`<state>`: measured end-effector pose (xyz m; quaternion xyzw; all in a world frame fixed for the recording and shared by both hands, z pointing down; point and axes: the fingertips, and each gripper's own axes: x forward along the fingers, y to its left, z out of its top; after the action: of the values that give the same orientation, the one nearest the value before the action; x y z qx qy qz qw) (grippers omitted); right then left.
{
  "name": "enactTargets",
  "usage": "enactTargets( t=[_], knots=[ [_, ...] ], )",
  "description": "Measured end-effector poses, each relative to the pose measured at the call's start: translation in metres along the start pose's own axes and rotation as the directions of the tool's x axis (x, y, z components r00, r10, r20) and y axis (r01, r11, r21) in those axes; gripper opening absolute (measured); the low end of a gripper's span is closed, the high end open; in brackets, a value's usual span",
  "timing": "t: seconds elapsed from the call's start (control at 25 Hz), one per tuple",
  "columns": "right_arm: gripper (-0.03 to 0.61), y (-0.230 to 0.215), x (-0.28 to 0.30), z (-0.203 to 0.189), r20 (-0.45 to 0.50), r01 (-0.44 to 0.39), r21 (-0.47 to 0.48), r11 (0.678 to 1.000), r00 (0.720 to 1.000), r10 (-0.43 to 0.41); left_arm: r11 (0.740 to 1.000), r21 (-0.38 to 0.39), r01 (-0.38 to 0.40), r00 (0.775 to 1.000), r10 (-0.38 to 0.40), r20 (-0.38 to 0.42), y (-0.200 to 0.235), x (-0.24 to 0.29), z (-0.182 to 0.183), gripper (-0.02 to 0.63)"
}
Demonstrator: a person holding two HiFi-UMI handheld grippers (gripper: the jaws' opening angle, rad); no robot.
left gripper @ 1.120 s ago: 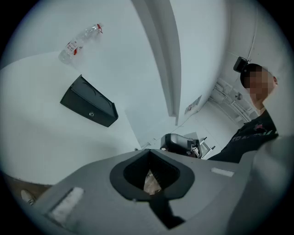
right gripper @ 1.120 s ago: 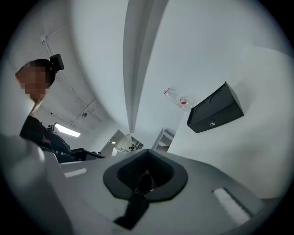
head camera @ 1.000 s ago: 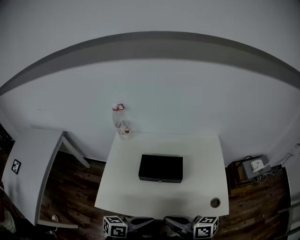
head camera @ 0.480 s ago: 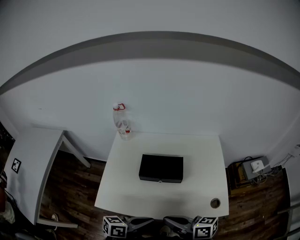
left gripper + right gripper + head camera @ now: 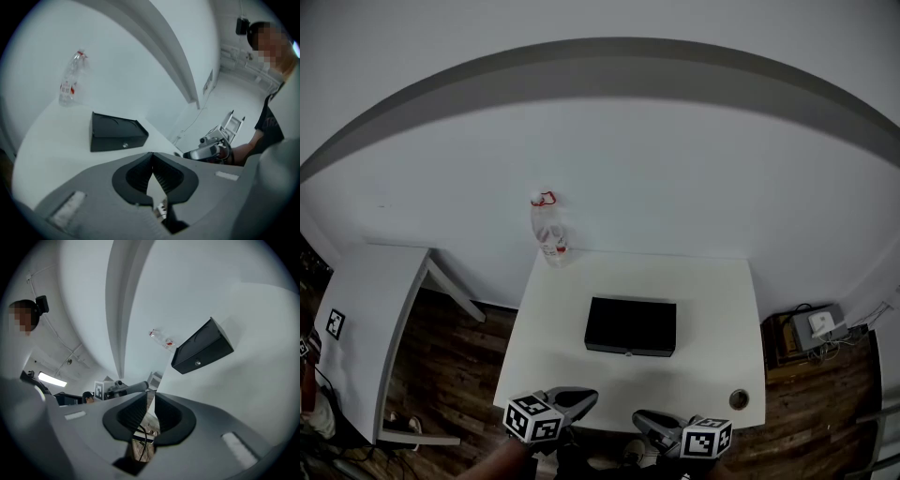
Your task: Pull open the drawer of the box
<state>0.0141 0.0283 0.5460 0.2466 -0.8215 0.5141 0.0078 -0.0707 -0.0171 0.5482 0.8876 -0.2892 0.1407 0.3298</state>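
A black box [image 5: 630, 325] lies in the middle of the white table [image 5: 712, 300], its drawer front with a small round knob [image 5: 627, 353] facing me. My left gripper [image 5: 589, 397] hovers at the table's front edge, left of the knob, shut and empty. My right gripper [image 5: 638, 416] is beside it, lower, also shut on nothing. In the left gripper view the box [image 5: 117, 132] lies ahead and to the left of the closed jaws [image 5: 151, 155]. In the right gripper view the box [image 5: 202, 354] shows tilted at the upper right, well beyond the gripper [image 5: 153, 393].
A clear plastic bottle with a red cap [image 5: 548, 230] stands at the table's back left corner against the wall. A small round object [image 5: 738, 399] sits near the front right corner. A second white table [image 5: 366, 328] stands to the left; a box with cables [image 5: 814, 328] lies on the floor to the right.
Both grippers have come forward and up to the table's front edge, the left one further. The head view has shifted slightly; the box has not moved.
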Motion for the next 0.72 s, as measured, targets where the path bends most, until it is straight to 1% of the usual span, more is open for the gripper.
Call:
enactTargets(
  t=[0.08,0.16,0.2,0.28,0.36,0.4,0.44,0.64,0.72],
  knots=[
    [0.059,-0.023,0.012,0.002,0.006,0.062,0.014,0.998,0.998,-0.062,0.990,0.116,-0.085,0.996,0.089,-0.029,0.027,0.006,0.017,0.006],
    [0.062,-0.051,0.023,0.007,0.012,0.142,0.036,0.989,0.990,-0.143,0.962,0.229,-0.150,0.984,0.169,-0.062,0.051,0.016,0.032,0.006],
    [0.063,-0.065,0.029,0.011,0.014,0.178,0.053,0.983,0.984,-0.179,0.940,0.291,-0.176,0.975,0.208,-0.082,0.063,0.023,0.039,0.006],
    [0.066,-0.087,0.042,0.019,0.019,0.226,0.095,0.970,0.973,-0.229,0.887,0.412,-0.208,0.952,0.280,-0.124,0.085,0.037,0.049,0.006],
    [0.077,-0.103,0.054,0.029,0.025,0.258,0.127,0.958,0.964,-0.263,0.839,0.500,-0.212,0.930,0.331,-0.161,0.105,0.052,0.054,0.006],
    [0.081,-0.110,0.059,0.033,0.027,0.274,0.137,0.952,0.959,-0.280,0.824,0.528,-0.205,0.922,0.344,-0.180,0.112,0.060,0.055,0.006],
    [0.083,-0.116,0.064,0.038,0.029,0.290,0.147,0.946,0.954,-0.297,0.815,0.546,-0.195,0.915,0.351,-0.197,0.119,0.067,0.056,0.006],
    [0.098,-0.139,0.084,0.052,0.035,0.332,0.187,0.925,0.938,-0.344,0.775,0.614,-0.150,0.894,0.371,-0.251,0.133,0.092,0.059,0.006],
    [0.101,-0.145,0.088,0.056,0.031,0.347,0.187,0.919,0.933,-0.358,0.766,0.626,-0.145,0.888,0.380,-0.259,0.136,0.099,0.060,0.006]
  ],
)
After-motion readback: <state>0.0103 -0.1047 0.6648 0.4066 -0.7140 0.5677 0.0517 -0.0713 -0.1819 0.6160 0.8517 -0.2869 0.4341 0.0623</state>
